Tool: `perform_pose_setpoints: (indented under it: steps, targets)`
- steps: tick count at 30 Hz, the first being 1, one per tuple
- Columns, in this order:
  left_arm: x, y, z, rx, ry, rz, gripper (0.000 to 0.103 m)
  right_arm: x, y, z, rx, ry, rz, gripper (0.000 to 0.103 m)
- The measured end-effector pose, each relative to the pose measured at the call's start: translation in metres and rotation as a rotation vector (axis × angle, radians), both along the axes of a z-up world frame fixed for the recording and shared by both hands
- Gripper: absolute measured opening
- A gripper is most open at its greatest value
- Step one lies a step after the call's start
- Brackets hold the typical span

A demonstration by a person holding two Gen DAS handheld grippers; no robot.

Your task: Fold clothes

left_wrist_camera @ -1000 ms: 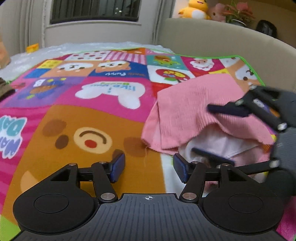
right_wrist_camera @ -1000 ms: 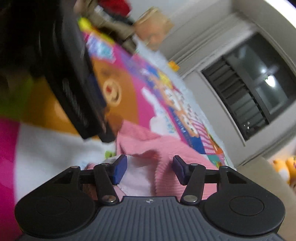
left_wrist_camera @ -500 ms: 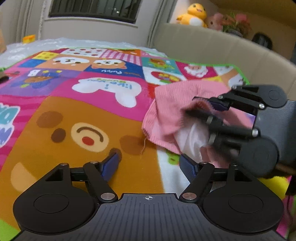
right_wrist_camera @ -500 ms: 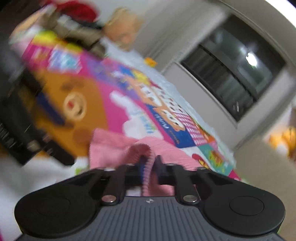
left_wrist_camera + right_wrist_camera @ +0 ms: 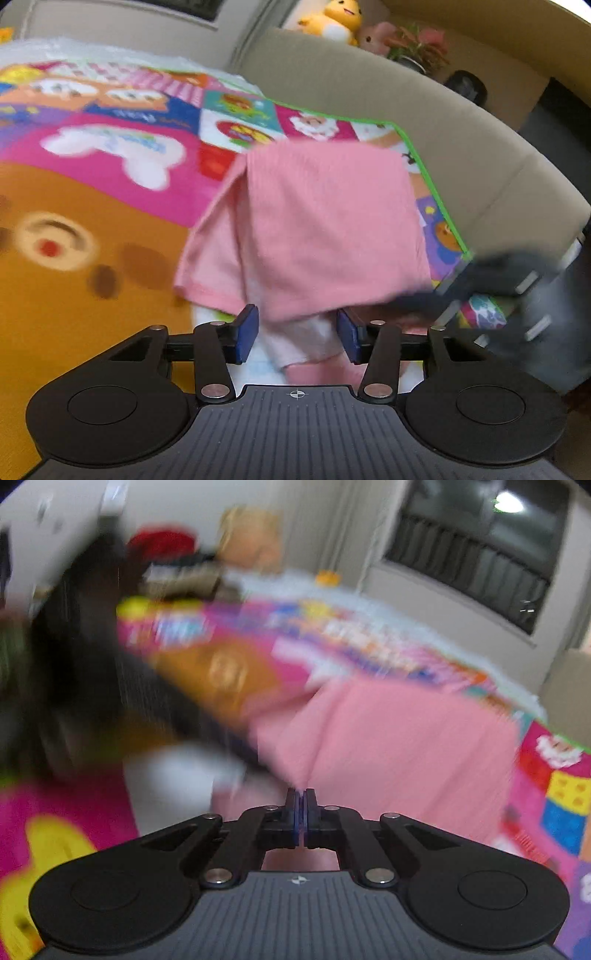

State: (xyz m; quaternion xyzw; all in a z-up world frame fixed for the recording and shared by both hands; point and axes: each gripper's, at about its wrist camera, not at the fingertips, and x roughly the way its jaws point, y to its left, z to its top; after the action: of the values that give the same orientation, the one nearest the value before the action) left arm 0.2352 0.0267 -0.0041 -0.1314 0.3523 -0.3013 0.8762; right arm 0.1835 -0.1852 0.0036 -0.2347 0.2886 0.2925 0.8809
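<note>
A pink ribbed garment (image 5: 325, 225) with a white lining lies on the colourful cartoon play mat (image 5: 92, 206). Its top layer is lifted and stretched toward me. My left gripper (image 5: 297, 334) is open, and the garment's near hem and white lining (image 5: 295, 343) hang between its blue pads. In the right wrist view my right gripper (image 5: 303, 812) is shut on the pink garment (image 5: 399, 746), pinching its near edge. In the left wrist view the right gripper (image 5: 417, 304) appears as a dark blur at the garment's right corner.
A beige padded wall (image 5: 424, 122) borders the mat on the right, with plush toys (image 5: 332, 20) and a plant (image 5: 421, 44) on its ledge. A dark window (image 5: 480, 546) and piled items (image 5: 177, 565) stand beyond the mat. The view is motion-blurred.
My right gripper went from open to shut on the garment's edge and pulled the pink layer up and toward me, spreading it. My left gripper moved right, up to the hem.
</note>
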Motion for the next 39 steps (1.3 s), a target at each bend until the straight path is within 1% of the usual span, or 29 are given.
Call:
perform_pose_setpoints:
  steps: [1,3,4,6,7,8,10,11,12,13,14,15,17,18,19,20,21,22,23,27,29,31,32,34,36,38,39]
  targets:
    - [-0.006,0.008,0.007,0.02,-0.014,0.016,0.058,0.0,0.001,-0.009,-0.011,-0.012,-0.004,0.001]
    - [-0.013,0.022,0.022,0.04,-0.048,0.052,0.064,0.006,-0.002,-0.014,0.022,-0.008,-0.014,0.0]
    - [-0.014,0.026,0.029,0.04,-0.065,0.068,0.071,0.009,-0.006,-0.01,0.061,0.009,-0.023,0.0]
    - [-0.011,0.032,0.042,0.046,-0.103,0.098,0.08,0.01,-0.012,-0.001,0.1,0.014,-0.023,0.0]
    - [-0.005,0.029,0.047,0.06,-0.12,0.11,0.081,0.008,-0.016,0.006,0.112,0.007,-0.024,0.001]
    - [0.004,0.022,0.049,0.076,-0.125,0.116,0.081,0.004,-0.02,0.012,0.126,-0.005,-0.025,0.004]
    - [0.022,0.01,0.047,0.106,-0.122,0.119,0.086,-0.003,-0.037,0.034,0.191,-0.033,-0.043,0.024]
    - [0.03,0.005,0.043,0.12,-0.115,0.116,0.087,-0.005,-0.048,0.046,0.24,-0.052,-0.071,0.057]
    - [0.032,0.001,0.037,0.118,-0.096,0.11,0.087,-0.006,-0.061,0.054,0.292,-0.077,-0.115,0.082]
    - [0.035,-0.003,0.031,0.116,-0.076,0.104,0.087,-0.005,-0.074,0.061,0.344,-0.095,-0.166,0.085]
    - [0.037,-0.007,0.024,0.115,-0.057,0.098,0.087,-0.003,-0.088,0.068,0.394,-0.107,-0.216,0.086]
    - [0.039,-0.011,0.018,0.113,-0.038,0.092,0.085,0.005,-0.099,0.068,0.43,-0.083,-0.26,0.086]
    - [0.044,-0.019,0.005,0.11,0.0,0.079,0.079,0.025,-0.113,0.054,0.456,-0.003,-0.328,0.084]
    - [0.046,-0.023,-0.001,0.106,0.017,0.073,0.071,0.035,-0.119,0.046,0.466,0.039,-0.357,0.07]
    - [0.045,-0.024,-0.003,0.091,0.018,0.068,0.061,0.046,-0.118,0.033,0.462,0.093,-0.361,0.057]
    - [0.047,-0.024,-0.004,0.077,0.021,0.064,0.057,0.056,-0.116,0.021,0.458,0.148,-0.364,0.033]
    - [0.049,-0.024,-0.005,0.065,0.021,0.06,0.052,0.067,-0.115,0.009,0.456,0.197,-0.367,0.03]
    - [0.055,-0.026,-0.006,0.071,0.008,0.067,0.05,0.074,-0.114,0.001,0.471,0.211,-0.37,0.03]
    - [0.061,-0.028,-0.007,0.078,-0.004,0.073,0.049,0.081,-0.112,-0.003,0.478,0.201,-0.372,0.03]
    - [0.087,-0.036,-0.011,0.102,-0.055,0.1,0.049,0.107,-0.108,-0.004,0.447,0.092,-0.386,0.03]
    - [0.1,-0.04,-0.013,0.114,-0.081,0.113,0.052,0.125,-0.107,-0.01,0.418,0.039,-0.406,0.031]
    - [0.112,-0.044,-0.015,0.126,-0.106,0.127,0.057,0.139,-0.11,-0.016,0.431,0.037,-0.436,0.035]
    - [0.119,-0.046,-0.016,0.132,-0.119,0.133,0.058,0.146,-0.111,-0.019,0.437,0.037,-0.45,0.04]
    - [0.131,-0.049,-0.018,0.143,-0.143,0.146,0.065,0.145,-0.114,-0.024,0.448,0.029,-0.467,0.047]
    - [0.13,-0.046,-0.02,0.122,-0.13,0.149,0.069,0.141,-0.117,-0.024,0.456,0.022,-0.486,0.06]
    - [0.129,-0.044,-0.022,0.102,-0.117,0.151,0.069,0.136,-0.119,-0.021,0.451,0.007,-0.507,0.065]
    - [0.129,-0.043,-0.022,0.092,-0.111,0.152,0.069,0.133,-0.117,-0.014,0.444,-0.017,-0.501,0.067]
